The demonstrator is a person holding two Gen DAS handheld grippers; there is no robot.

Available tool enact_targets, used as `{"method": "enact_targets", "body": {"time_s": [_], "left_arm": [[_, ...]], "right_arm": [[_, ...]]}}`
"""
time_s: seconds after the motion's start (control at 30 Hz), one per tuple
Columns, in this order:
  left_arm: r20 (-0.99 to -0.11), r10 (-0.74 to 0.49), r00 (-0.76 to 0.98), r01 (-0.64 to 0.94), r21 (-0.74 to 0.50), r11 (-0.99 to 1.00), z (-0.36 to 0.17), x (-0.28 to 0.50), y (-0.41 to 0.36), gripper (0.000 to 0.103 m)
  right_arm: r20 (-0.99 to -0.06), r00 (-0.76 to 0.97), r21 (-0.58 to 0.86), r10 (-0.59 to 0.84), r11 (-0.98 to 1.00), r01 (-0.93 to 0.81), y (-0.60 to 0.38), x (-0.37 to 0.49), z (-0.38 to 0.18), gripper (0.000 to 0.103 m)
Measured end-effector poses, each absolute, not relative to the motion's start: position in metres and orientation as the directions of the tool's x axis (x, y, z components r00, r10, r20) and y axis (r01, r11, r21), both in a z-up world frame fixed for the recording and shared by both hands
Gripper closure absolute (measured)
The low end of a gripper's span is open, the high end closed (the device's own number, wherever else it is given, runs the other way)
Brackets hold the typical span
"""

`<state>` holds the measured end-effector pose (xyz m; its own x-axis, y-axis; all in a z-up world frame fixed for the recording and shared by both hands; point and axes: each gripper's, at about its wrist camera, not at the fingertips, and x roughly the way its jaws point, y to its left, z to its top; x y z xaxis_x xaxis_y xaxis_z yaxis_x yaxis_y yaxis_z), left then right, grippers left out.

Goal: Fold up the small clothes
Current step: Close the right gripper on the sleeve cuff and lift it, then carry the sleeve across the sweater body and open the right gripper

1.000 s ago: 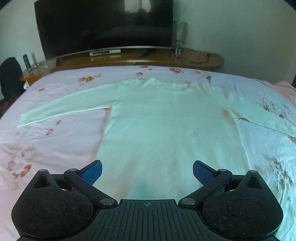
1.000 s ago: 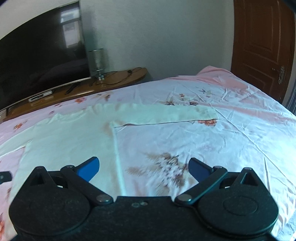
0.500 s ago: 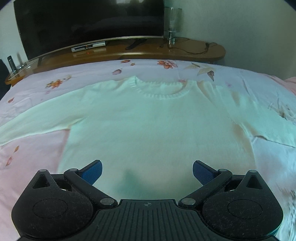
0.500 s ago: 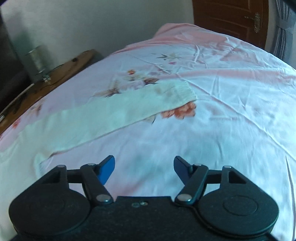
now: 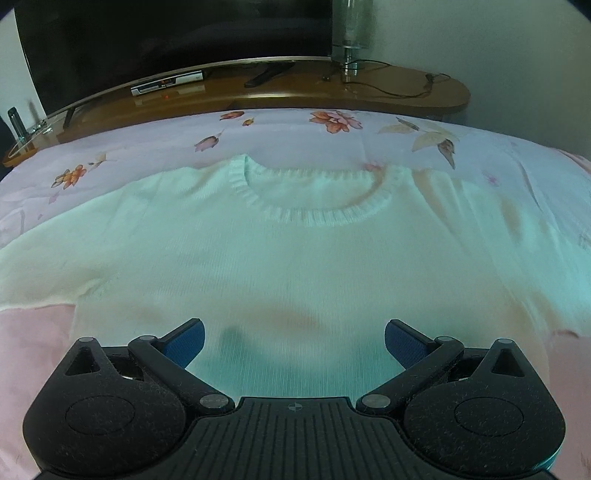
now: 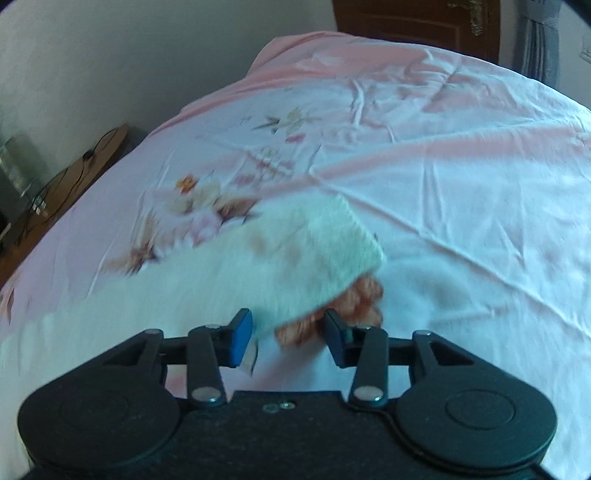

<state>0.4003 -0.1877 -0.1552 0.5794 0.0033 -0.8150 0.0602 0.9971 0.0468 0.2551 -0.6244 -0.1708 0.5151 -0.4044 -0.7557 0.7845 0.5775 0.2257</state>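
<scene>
Lying flat across the pink floral bedsheet (image 5: 33,354), the pale cream knitted sweater (image 5: 295,258) fills most of what we see from the left wrist, its ribbed round collar (image 5: 314,210) toward twelve o'clock and its body running down to six, where it passes between the blue pads of our left gripper (image 5: 294,338). We hold that left gripper with its jaws spread wide, nothing between them but the flat knit below; whether the pads touch the fabric we cannot tell. One sleeve stretches out toward nine o'clock and the other toward three, both leaving the view. From the right wrist we see the ribbed cuff end of a sleeve (image 6: 325,254), blurred, resting on the sheet just beyond our right gripper (image 6: 288,334). Its jaws stand part-way apart, with the near edge of the sleeve reaching down to the left blue pad (image 6: 240,336) and an orange flower print (image 6: 351,299) on the sheet showing by the right one; the gripper clamps nothing that we can make out. Past the collar at twelve o'clock runs a curved brown wooden shelf (image 5: 369,92) carrying a large dark television screen (image 5: 166,37), a silver set-top box (image 5: 168,83) and a glass lamp base (image 5: 349,44). In the right view a dark wooden door (image 6: 424,26) stands at one o'clock.
</scene>
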Motion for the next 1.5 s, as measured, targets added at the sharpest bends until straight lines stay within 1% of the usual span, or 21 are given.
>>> {"method": "enact_targets", "body": {"time_s": [0.07, 0.1, 0.17, 0.2, 0.23, 0.33, 0.43, 0.53, 0.63, 0.73, 0.8, 0.87, 0.93, 0.97, 1.03, 1.1, 1.2, 1.23, 1.3, 1.37, 1.5], "left_arm": [[-0.814, 0.007, 0.581, 0.051, 0.045, 0.998, -0.156, 0.407, -0.188, 0.000], [-0.813, 0.005, 0.582, 0.050, 0.042, 0.998, -0.157, 0.410, -0.188, 0.000], [-0.811, 0.002, 0.585, 0.044, 0.034, 0.998, -0.157, 0.413, -0.185, 0.000], [-0.811, 0.002, 0.586, 0.039, 0.031, 0.999, -0.157, 0.414, -0.183, 0.000], [-0.810, 0.002, 0.586, 0.035, 0.028, 0.999, -0.157, 0.415, -0.180, 0.000], [-0.810, -0.001, 0.587, 0.021, 0.014, 1.000, -0.155, 0.418, -0.169, 0.000], [-0.807, -0.015, 0.590, 0.001, -0.018, 1.000, -0.148, 0.418, -0.150, 0.000], [-0.805, -0.030, 0.592, -0.036, -0.064, 0.997, -0.141, 0.419, -0.124, 0.000], [-0.800, -0.010, 0.599, -0.066, -0.062, 0.996, -0.136, 0.419, -0.100, 0.000], [-0.804, 0.011, 0.595, -0.102, -0.062, 0.993, -0.135, 0.421, -0.073, 0.000], [-0.805, 0.023, 0.592, -0.125, -0.064, 0.990, -0.136, 0.422, -0.058, 0.000], [-0.809, 0.010, 0.588, -0.134, -0.085, 0.987, -0.139, 0.424, -0.046, 0.000], [-0.820, -0.031, 0.572, -0.123, -0.123, 0.985, -0.144, 0.427, -0.041, 0.000], [-0.823, -0.063, 0.564, -0.108, -0.150, 0.983, -0.146, 0.427, -0.041, 0.000], [-0.828, -0.133, 0.545, -0.072, -0.204, 0.976, -0.151, 0.429, -0.046, 0.000], [-0.833, -0.215, 0.511, -0.041, -0.273, 0.961, -0.158, 0.430, -0.055, 0.000], [-0.819, -0.324, 0.473, -0.039, -0.386, 0.922, -0.168, 0.428, -0.068, 0.000], [-0.810, -0.362, 0.462, -0.043, -0.428, 0.903, -0.172, 0.428, -0.071, 0.002], [-0.790, -0.429, 0.438, -0.061, -0.502, 0.863, -0.180, 0.431, -0.075, 0.034], [-0.772, -0.482, 0.415, -0.109, -0.568, 0.816, -0.191, 0.436, -0.076, 0.036], [-0.736, -0.499, 0.457, -0.164, -0.621, 0.766, -0.201, 0.444, -0.077, 0.036]], "right_arm": [[-0.747, 0.513, 0.228, -0.423, 0.561, 0.795, -0.633, 0.259, -0.170, 0.064], [-0.743, 0.511, 0.226, -0.433, 0.555, 0.800, -0.635, 0.261, -0.170, 0.068], [-0.729, 0.519, 0.230, -0.447, 0.554, 0.800, -0.641, 0.263, -0.169, 0.080], [-0.725, 0.525, 0.238, -0.445, 0.554, 0.798, -0.643, 0.265, -0.169, 0.092], [-0.721, 0.533, 0.245, -0.442, 0.558, 0.793, -0.643, 0.266, -0.168, 0.094], [-0.675, 0.581, 0.229, -0.455, 0.619, 0.751, -0.626, 0.276, -0.155, 0.096], [-0.620, 0.679, 0.243, -0.393, 0.726, 0.643, -0.588, 0.297, -0.135, 0.096], [-0.571, 0.778, 0.271, -0.261, 0.835, 0.479, -0.528, 0.328, -0.112, 0.096], [-0.540, 0.836, 0.284, -0.097, 0.914, 0.289, -0.451, 0.361, -0.099, 0.096], [-0.547, 0.834, 0.299, 0.068, 0.947, 0.119, -0.375, 0.388, -0.103, 0.096], [-0.584, 0.794, 0.307, 0.168, 0.951, 0.025, -0.328, 0.402, -0.119, 0.095], [-0.635, 0.733, 0.322, 0.246, 0.946, -0.039, -0.295, 0.410, -0.138, 0.087], [-0.704, 0.650, 0.316, 0.285, 0.946, -0.073, -0.272, 0.411, -0.160, 0.069], [-0.719, 0.625, 0.323, 0.303, 0.943, -0.086, -0.266, 0.408, -0.165, 0.066], [-0.705, 0.628, 0.338, 0.329, 0.935, -0.110, -0.265, 0.395, -0.163, 0.066], [-0.690, 0.666, 0.299, 0.284, 0.950, -0.094, -0.275, 0.379, -0.153, 0.062], [-0.679, 0.716, 0.214, 0.163, 0.977, -0.019, -0.303, 0.356, -0.140, 0.039], [-0.679, 0.724, 0.193, 0.124, 0.981, 0.013, -0.315, 0.349, -0.139, 0.036], [-0.682, 0.726, 0.187, 0.085, 0.981, 0.061, -0.333, 0.334, -0.137, 0.036], [-0.686, 0.725, 0.196, 0.061, 0.975, 0.104, -0.344, 0.322, -0.138, 0.036], [-0.695, 0.718, 0.203, 0.027, 0.966, 0.160, -0.361, 0.302, -0.141, 0.036]]}}
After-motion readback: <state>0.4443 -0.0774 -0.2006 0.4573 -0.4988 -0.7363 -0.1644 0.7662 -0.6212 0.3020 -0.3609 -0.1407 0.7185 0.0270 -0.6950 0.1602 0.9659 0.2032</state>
